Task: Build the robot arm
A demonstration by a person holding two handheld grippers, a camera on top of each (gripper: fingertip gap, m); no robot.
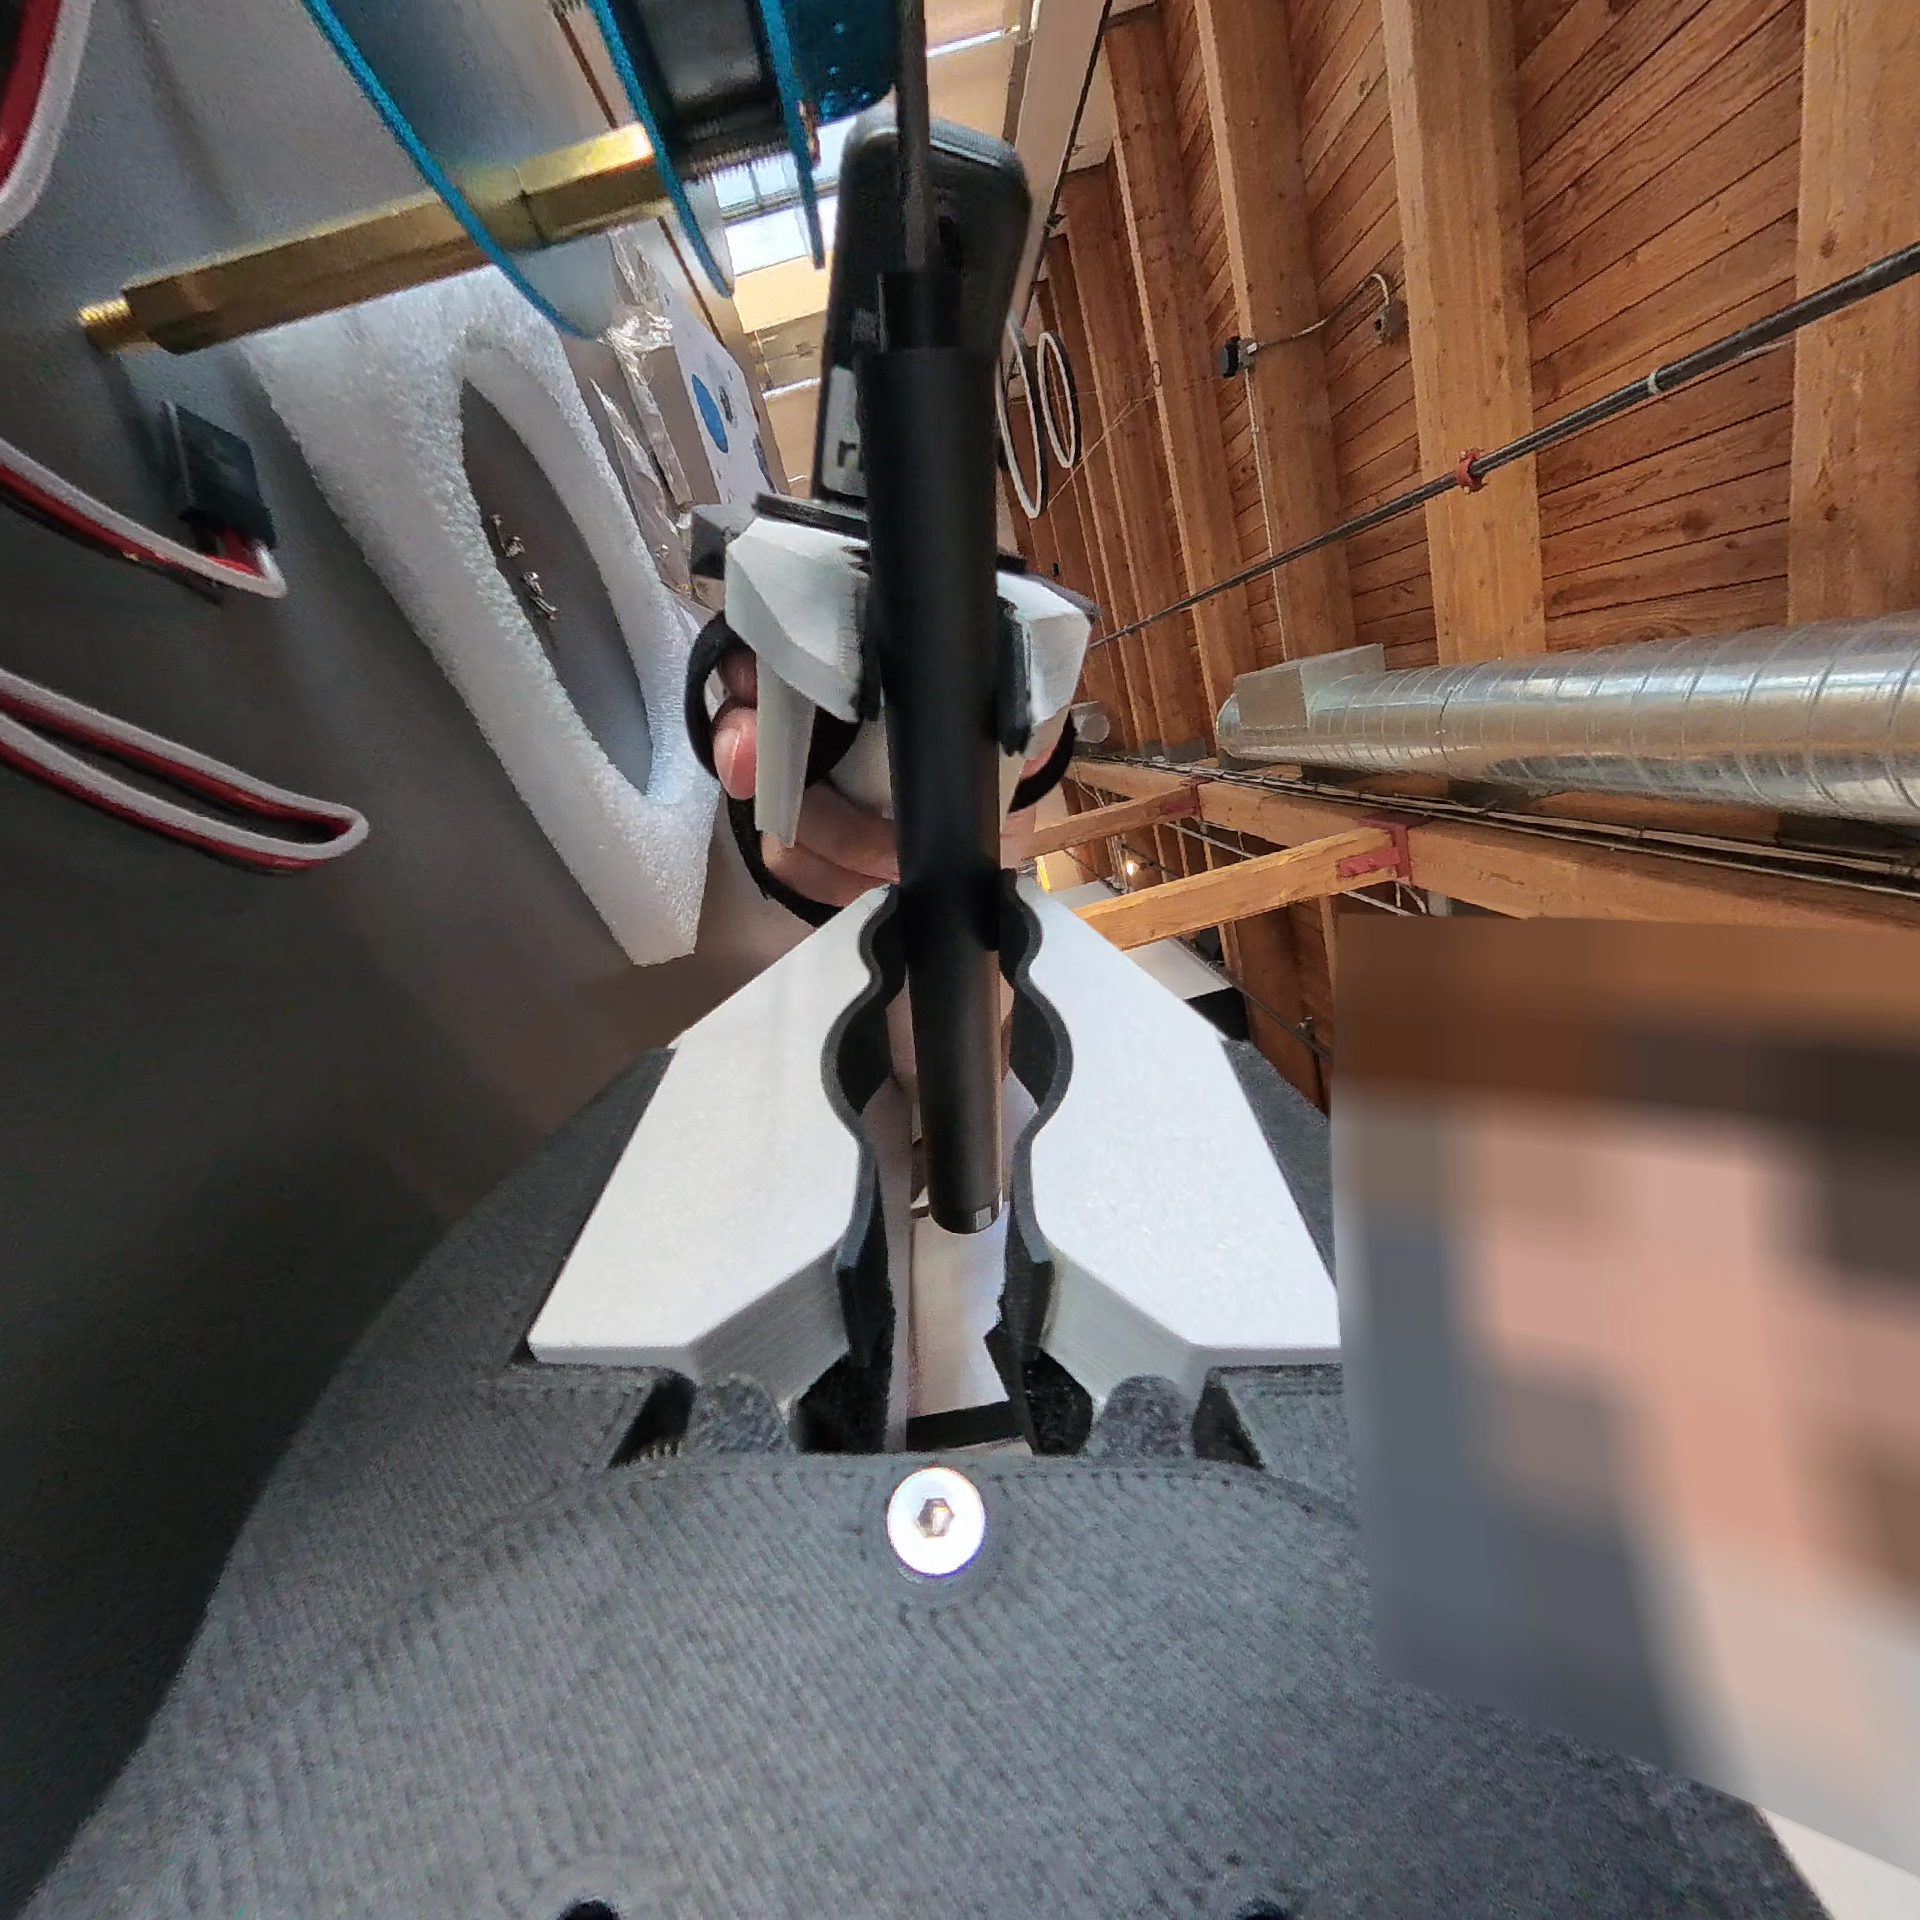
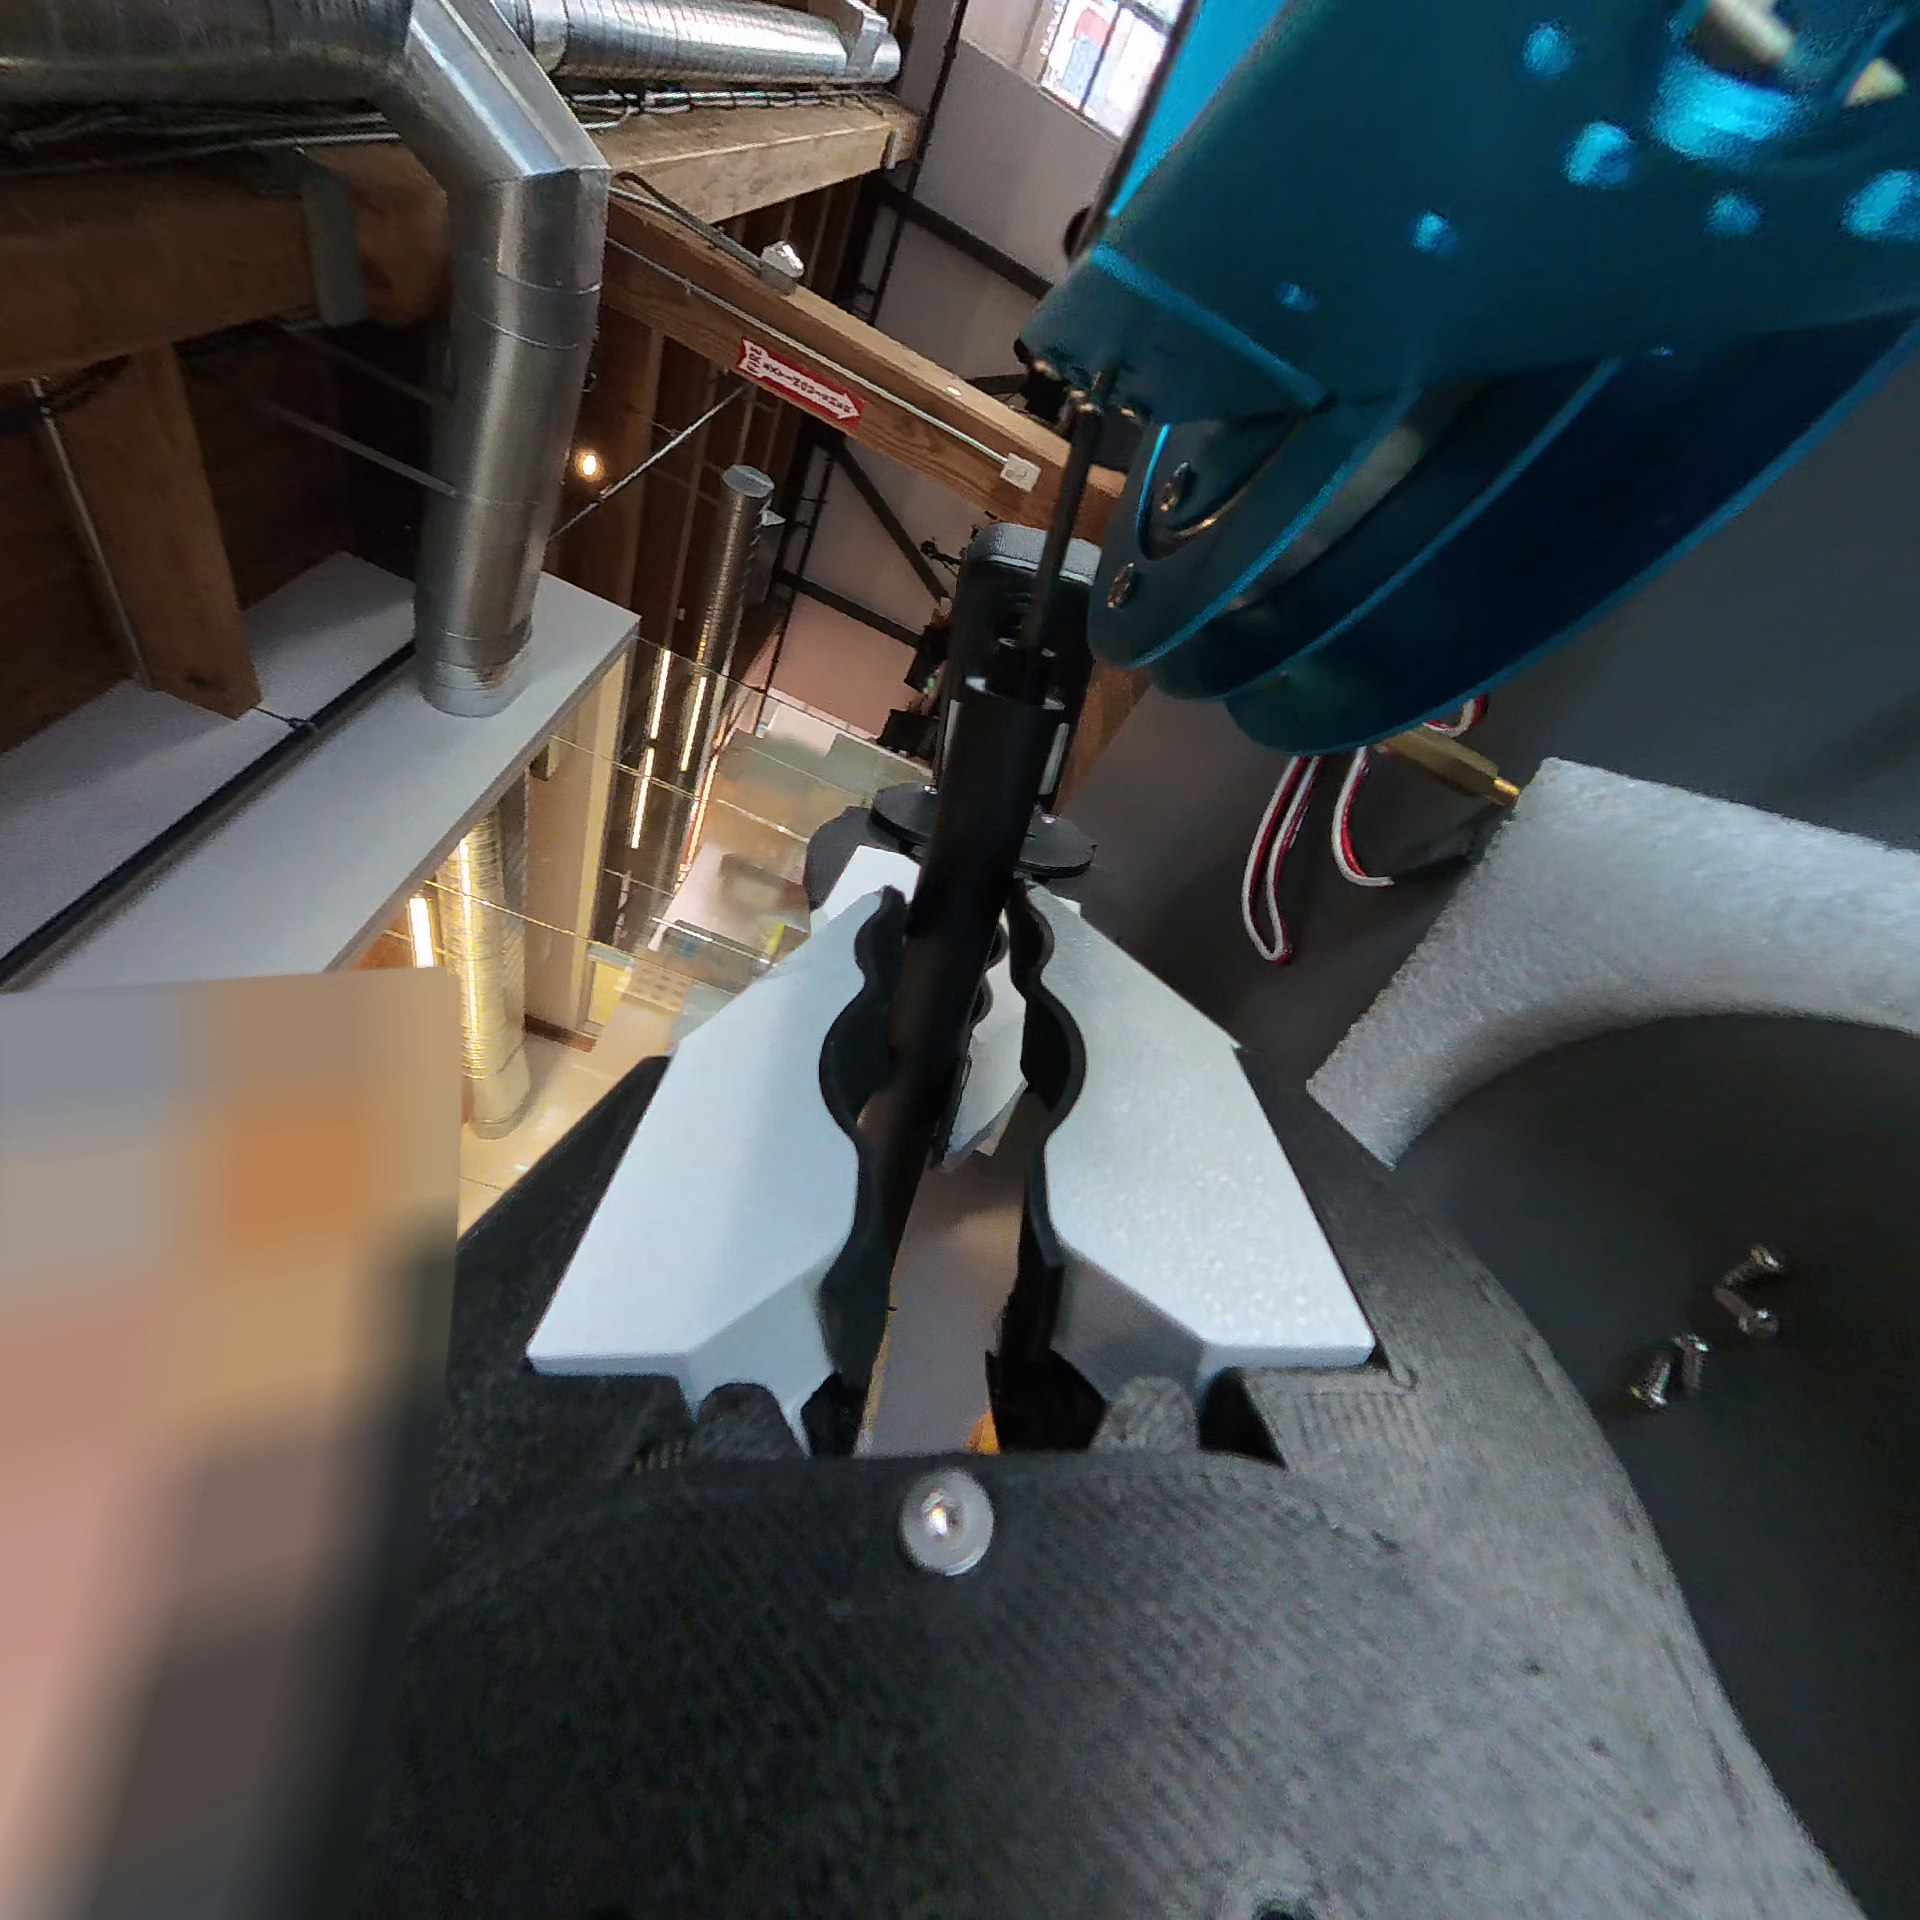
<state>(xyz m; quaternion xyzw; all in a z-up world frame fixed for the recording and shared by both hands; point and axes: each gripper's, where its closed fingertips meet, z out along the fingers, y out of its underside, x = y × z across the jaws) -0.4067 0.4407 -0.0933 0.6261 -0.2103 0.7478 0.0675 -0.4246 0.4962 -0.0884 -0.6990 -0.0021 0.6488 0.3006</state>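
My left gripper point(image 1: 951, 920) is shut on the black cylindrical handle of a screwdriver point(image 1: 940, 727). Its thin shaft runs up to a blue plate assembly point(image 1: 644, 135) with a brass standoff point(image 1: 364, 249). Beyond my fingers, the right gripper point(image 1: 914, 644), held by a hand, clamps the same handle higher up. In the right wrist view my right gripper point(image 2: 954, 925) is shut on that screwdriver point(image 2: 987, 769). The shaft tip meets the edge of the blue assembly point(image 2: 1455, 312). The left gripper's white finger point(image 2: 977, 1122) shows between my pads.
A white foam ring point(image 1: 416, 416) point(image 2: 1662, 904) lies on a grey surface point(image 1: 208, 1039) and holds small loose screws point(image 2: 1714, 1320). Red-and-white wires point(image 1: 156, 779) point(image 2: 1309, 852) lead toward the assembly. Wooden beams and a silver duct point(image 1: 1558, 717) point(image 2: 499, 416) fill the background. Some 5 cm of space lies between my two pairs of fingers.
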